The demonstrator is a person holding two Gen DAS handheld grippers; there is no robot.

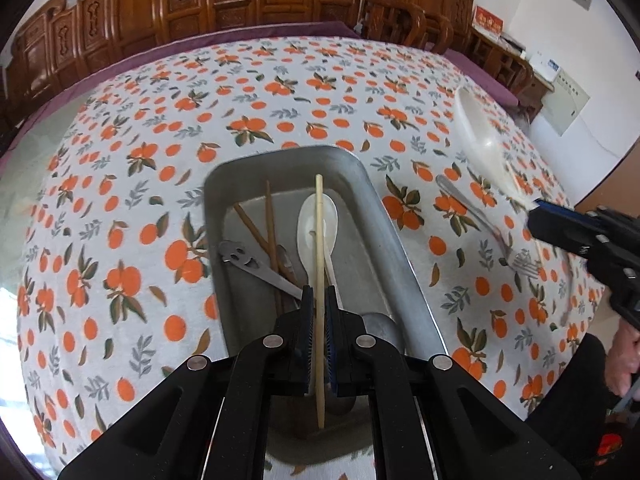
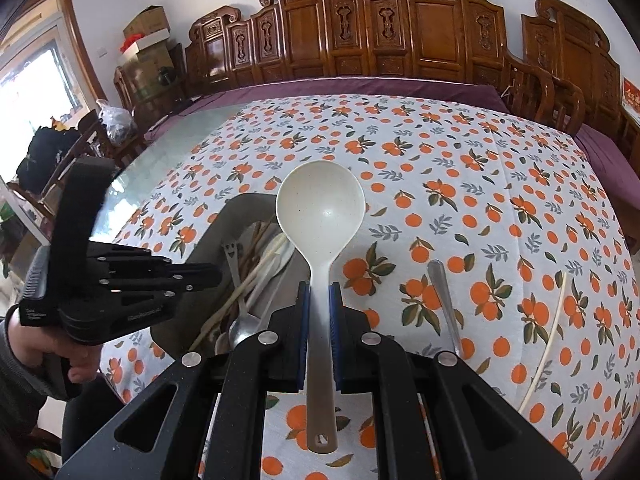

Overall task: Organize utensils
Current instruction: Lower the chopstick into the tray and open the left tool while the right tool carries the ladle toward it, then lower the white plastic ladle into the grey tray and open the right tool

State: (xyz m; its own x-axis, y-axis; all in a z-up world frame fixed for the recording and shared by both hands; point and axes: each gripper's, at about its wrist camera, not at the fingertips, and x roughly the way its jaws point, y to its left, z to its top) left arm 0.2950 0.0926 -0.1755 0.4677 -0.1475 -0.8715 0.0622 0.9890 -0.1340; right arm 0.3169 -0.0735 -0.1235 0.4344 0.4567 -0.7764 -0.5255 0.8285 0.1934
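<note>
My left gripper [image 1: 319, 294] is shut on a pale chopstick [image 1: 319, 240] that points out over the grey metal tray [image 1: 376, 204]. In the tray lie brown chopsticks [image 1: 256, 228], a white spoon [image 1: 316, 224] and a steel utensil handle with a smiley cut-out [image 1: 248, 260]. My right gripper [image 2: 320, 292] is shut on the handle of a big white ladle [image 2: 320, 204], held above the table just right of the tray [image 2: 208, 240]. On the cloth lie a steel fork [image 1: 484, 224], also seen as a steel handle [image 2: 444, 300], and a second pale chopstick [image 2: 548, 340].
The table carries an orange-print cloth [image 1: 160, 152] with a purple border. Carved wooden chairs [image 2: 400, 32] line the far side. A person's hand [image 2: 48, 344] holds the left gripper's body; another hand [image 1: 624, 356] shows at the right edge.
</note>
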